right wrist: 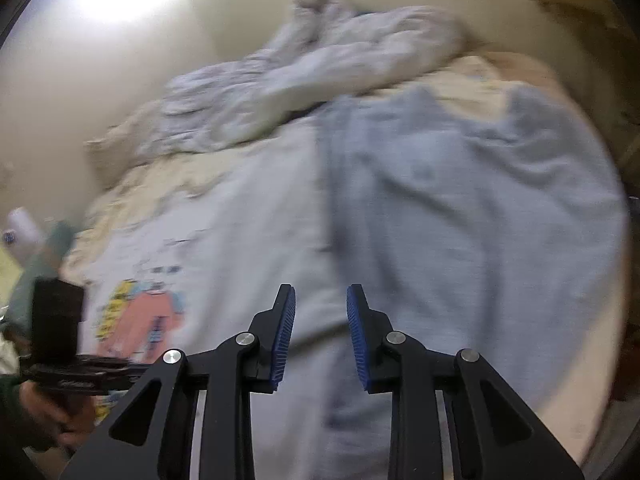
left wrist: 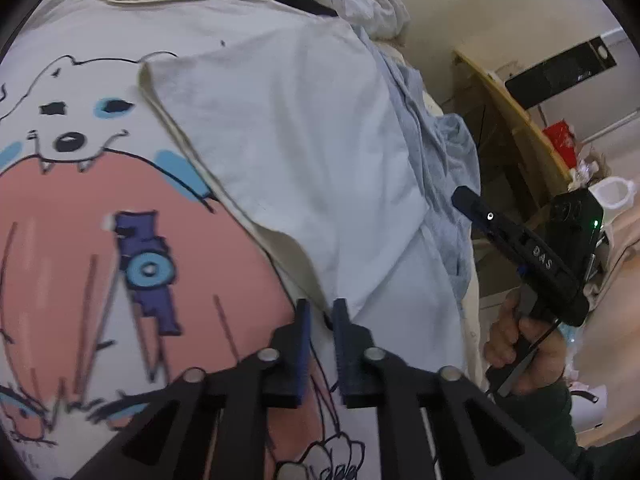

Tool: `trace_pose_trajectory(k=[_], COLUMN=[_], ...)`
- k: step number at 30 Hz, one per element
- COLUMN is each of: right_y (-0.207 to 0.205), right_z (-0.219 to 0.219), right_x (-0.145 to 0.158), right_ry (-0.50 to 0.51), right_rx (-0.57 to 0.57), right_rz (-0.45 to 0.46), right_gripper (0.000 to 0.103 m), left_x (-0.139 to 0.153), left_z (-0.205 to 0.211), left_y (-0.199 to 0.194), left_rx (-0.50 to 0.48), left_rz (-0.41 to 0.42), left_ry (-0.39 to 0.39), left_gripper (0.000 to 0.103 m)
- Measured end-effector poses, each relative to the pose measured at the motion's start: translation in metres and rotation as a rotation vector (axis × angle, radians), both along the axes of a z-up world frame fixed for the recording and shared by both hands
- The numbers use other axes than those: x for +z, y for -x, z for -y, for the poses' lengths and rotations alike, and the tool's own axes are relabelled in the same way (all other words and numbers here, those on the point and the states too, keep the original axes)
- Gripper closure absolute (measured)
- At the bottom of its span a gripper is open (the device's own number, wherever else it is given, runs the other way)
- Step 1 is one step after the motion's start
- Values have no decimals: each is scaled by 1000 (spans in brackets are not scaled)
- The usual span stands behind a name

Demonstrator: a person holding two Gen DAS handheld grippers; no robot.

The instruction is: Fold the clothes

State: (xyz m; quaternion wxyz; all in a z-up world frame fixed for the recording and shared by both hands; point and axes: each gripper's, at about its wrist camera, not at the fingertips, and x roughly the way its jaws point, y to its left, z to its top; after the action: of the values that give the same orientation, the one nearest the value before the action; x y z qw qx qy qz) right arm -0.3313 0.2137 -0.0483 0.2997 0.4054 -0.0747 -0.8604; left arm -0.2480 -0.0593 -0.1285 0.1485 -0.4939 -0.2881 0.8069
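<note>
Two pairs of black tongs with blue ribbed pads worked over a bed (right wrist: 576, 360) whose cream sheet showed as a bare strip along its right edge. The left tongs (left wrist: 322, 316) stood narrow, a slim gap between the pads; whether they pinched any cloth could not be told, though the tips sat right at the hemmed edge of the folded flap. The right tongs (right wrist: 321, 304) stood moderately apart with nothing between the pads, hanging above the cloth.

The white cotton T-shirt with a pink, blue and white cartoon bear print (left wrist: 100, 208) lay spread across the middle of the bed. One plain white side of it (left wrist: 288, 152) was folded over the print, its hem running diagonally from the bear's ear down to the left tongs. Beside it, toward the bed's right edge, lay a pale blue crumpled garment (right wrist: 480, 208), touching the shirt along a long straight seam. A rumpled white duvet (right wrist: 320, 68) was heaped at the far end of the bed, by the wall.

Past the right edge of the bed stood a yellow wooden board (left wrist: 516, 120), close in, leaving little room there. The person's right hand (left wrist: 516, 344) gripped its handle just off that edge.
</note>
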Motion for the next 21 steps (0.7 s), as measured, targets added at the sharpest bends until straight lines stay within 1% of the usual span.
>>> trace_pose_trajectory(k=[1, 3, 4, 5, 7, 9, 11, 12, 13, 14, 17, 18, 19, 20, 21], right_y=[-2, -6, -8, -10, -12, -12, -14, -14, -14, -15, -14, -12, -10, -8, -8], right_z=[7, 20, 25, 29, 38, 49, 57, 60, 62, 65, 67, 68, 68, 68, 67], right_x=[-1, -4, -7, -9, -14, -17, -19, -22, -24, -27, -40, -45, -49, -52, -54], right_ry=[5, 16, 19, 26, 45, 42, 34, 23, 12, 1, -44, -55, -57, -58, -57], right_rx=[26, 78, 96, 116, 156, 194, 222, 226, 231, 235, 230, 228, 228, 228, 228], right_rz=[0, 10, 16, 24, 47, 56, 57, 62, 67, 72, 98, 111, 129, 142, 145], right_gripper=[74, 74, 74, 74, 74, 74, 74, 74, 74, 74, 74, 74, 74, 74, 74], left_x=[6, 18, 20, 21, 14, 2, -3, -2, 0, 2, 10, 16, 17, 15, 9], left_z=[9, 34, 48, 63, 87, 104, 108, 107, 106, 104, 101, 104, 111, 116, 116], left_y=[1, 5, 12, 21, 45, 70, 88, 92, 94, 96, 101, 101, 99, 98, 98], left_rx=[23, 88, 127, 167, 217, 241, 232, 226, 221, 216, 214, 237, 254, 264, 264], left_rz=[-25, -79, -90, -96, -80, -46, -55, -65, -75, -85, -127, -149, -153, -138, -110], left_ry=[9, 35, 56, 83, 127, 131, 126, 139, 161, 183, 245, 238, 220, 215, 225], left_gripper=[88, 83, 75, 70, 70, 70, 70, 70, 77, 100, 101, 101, 101, 101, 101])
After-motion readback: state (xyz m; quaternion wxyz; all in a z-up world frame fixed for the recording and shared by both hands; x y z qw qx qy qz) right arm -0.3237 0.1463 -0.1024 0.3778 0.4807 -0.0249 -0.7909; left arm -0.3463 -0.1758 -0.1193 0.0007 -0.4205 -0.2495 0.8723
